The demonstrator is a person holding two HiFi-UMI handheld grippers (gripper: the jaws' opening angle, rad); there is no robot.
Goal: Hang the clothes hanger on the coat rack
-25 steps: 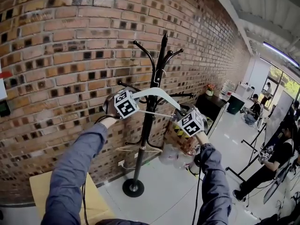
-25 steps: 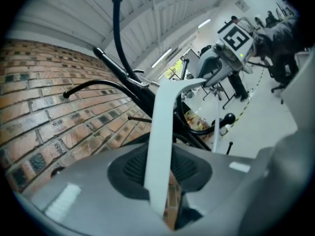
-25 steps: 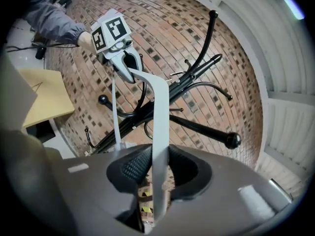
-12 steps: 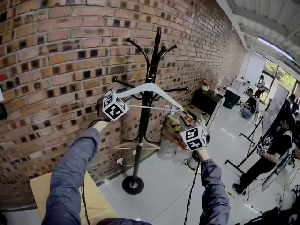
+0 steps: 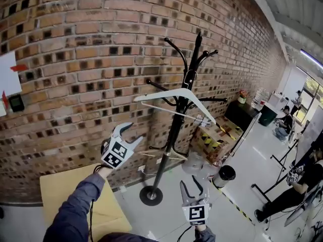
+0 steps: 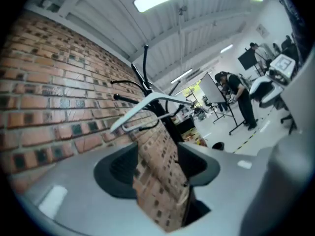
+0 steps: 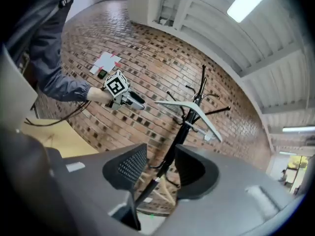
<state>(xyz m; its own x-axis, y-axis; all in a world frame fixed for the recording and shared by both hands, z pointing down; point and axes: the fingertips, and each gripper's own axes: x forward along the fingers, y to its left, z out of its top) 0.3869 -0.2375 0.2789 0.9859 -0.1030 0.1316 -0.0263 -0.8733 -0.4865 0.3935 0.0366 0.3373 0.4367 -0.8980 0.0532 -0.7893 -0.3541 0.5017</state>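
A white clothes hanger hangs from an arm of the black coat rack, and neither gripper touches it. My left gripper is below and left of the hanger, its jaws opening with nothing between them. Lower, near the bottom edge, my right gripper is open and empty, in front of the rack's base. The left gripper view looks up between the left gripper's jaws at the hanger and rack. In the right gripper view, the hanger, the rack and the left gripper lie beyond the right gripper.
The rack stands against a brick wall. A wooden hanger hangs low on the rack. A yellow table lies at lower left. A black bin, boxes and floor tape sit to the right; people are at far right.
Both grippers have let go of the white hanger's ends, opened, and dropped away from it toward me. The hanger stays hanging on the rack.
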